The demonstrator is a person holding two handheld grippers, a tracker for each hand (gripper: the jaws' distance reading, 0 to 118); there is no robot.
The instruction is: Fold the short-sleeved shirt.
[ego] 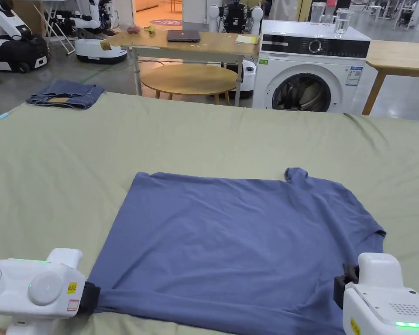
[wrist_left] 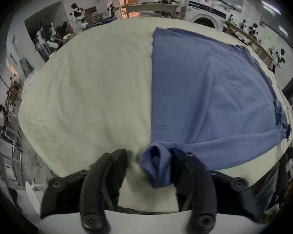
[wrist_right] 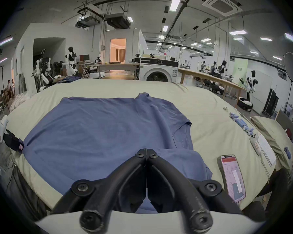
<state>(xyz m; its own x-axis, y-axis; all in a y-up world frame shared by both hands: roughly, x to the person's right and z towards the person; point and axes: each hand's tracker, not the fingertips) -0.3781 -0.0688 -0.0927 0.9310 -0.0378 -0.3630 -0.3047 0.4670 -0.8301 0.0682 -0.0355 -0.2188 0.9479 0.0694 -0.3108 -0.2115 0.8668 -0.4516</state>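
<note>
Head view: the blue short-sleeved shirt lay spread flat on the pale green sheet that covered the work surface, its near edge at the lower border of the picture. The left gripper sat at the shirt's near left corner, its dark tip touching the fabric. The right gripper sat at the near right edge, beside the sleeve. Jaw spacing could not be judged from this angle. A folded pair of jeans rested at the far left corner of the sheet, well apart from the shirt. A washing machine stood beyond the sheet.

Left gripper view: the left gripper had its jaws wide apart. A bunched corner of the shirt lay between them, touching the inner face of the right-hand jaw; the left-hand jaw stood clear of the cloth, over bare sheet. The rest of the shirt extended away across the right half of the picture.

Right gripper view: the right gripper had its jaws drawn together, tips meeting with no visible gap, over the near edge of the shirt. Fabric lay beneath and around the tips; whether any was pinched between them could not be determined. A phone lay on the sheet to the right, near the shirt but not touching it. The left gripper appeared at the shirt's far left corner.
</note>
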